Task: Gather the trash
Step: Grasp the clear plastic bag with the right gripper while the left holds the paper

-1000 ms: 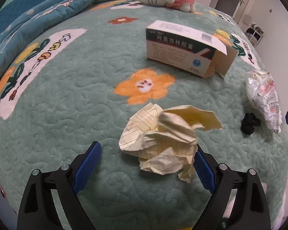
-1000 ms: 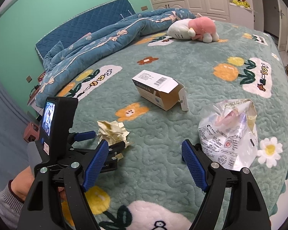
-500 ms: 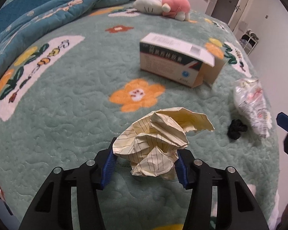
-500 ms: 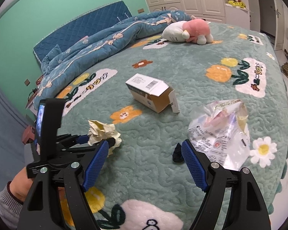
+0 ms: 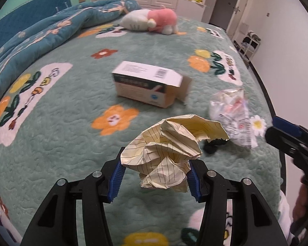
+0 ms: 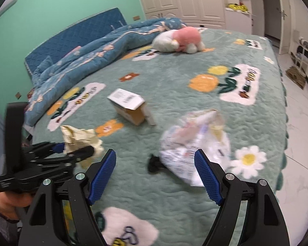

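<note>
Left gripper (image 5: pixel 154 177) jaws pinch only the paper wad's (image 5: pixel 170 153) lower folds — it may slip free. Right gripper (image 6: pixel 155 174) jaws are spread, the wrapper (image 6: pixel 195 143) just beyond — crinkly film could slide away.

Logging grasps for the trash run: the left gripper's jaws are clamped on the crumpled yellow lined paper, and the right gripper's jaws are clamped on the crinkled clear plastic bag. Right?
Not quite. The left gripper does hold the crumpled yellow lined paper. But the right wrist view shows the right gripper with jaws wide open and empty; the crinkled clear plastic bag lies on the green bedspread.
</note>
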Demonstrator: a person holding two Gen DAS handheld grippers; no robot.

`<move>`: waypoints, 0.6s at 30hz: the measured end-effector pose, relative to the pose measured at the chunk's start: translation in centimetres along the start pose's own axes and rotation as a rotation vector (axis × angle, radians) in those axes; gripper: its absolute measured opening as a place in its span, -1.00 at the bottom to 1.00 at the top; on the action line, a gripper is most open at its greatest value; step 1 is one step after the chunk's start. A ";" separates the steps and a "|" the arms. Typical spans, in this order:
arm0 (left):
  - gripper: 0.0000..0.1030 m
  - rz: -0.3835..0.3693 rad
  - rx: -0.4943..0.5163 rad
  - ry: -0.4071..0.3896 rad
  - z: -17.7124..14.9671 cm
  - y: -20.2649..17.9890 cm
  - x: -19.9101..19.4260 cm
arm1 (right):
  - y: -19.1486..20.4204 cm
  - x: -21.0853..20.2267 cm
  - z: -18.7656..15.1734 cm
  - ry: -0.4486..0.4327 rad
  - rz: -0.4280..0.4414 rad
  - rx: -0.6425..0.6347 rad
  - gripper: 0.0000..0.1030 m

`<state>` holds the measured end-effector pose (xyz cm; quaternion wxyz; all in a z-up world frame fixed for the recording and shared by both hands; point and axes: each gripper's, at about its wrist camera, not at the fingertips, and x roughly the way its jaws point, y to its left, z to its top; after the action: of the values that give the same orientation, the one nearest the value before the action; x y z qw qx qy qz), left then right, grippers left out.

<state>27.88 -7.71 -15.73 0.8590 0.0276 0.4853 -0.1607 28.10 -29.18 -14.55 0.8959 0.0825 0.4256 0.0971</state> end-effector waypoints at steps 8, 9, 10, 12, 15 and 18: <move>0.06 -0.025 0.046 0.015 0.8 -2.0 1.4 | -3.7 3.8 0.2 0.034 -0.077 0.048 0.52; 0.06 -0.026 0.048 0.017 0.9 -2.0 1.5 | -3.9 4.3 0.1 0.043 -0.077 0.046 0.51; 0.06 -0.026 0.050 0.019 0.9 -2.1 1.7 | -4.0 5.0 0.2 0.053 -0.082 0.038 0.50; 0.06 -0.029 0.052 0.027 1.0 -2.2 2.2 | -4.1 6.6 0.0 0.084 -0.095 0.018 0.32; 0.07 -0.030 0.048 0.035 1.0 -2.1 2.8 | -4.3 8.4 -0.5 0.122 -0.093 -0.012 -0.47; 0.07 -0.026 0.046 0.040 1.0 -2.0 2.9 | -4.4 9.0 -0.8 0.123 -0.084 -0.014 -0.81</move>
<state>29.49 -10.52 -17.44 0.8460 0.0442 0.4991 -0.1823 33.50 -31.22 -22.82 0.8719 0.0523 0.4822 0.0673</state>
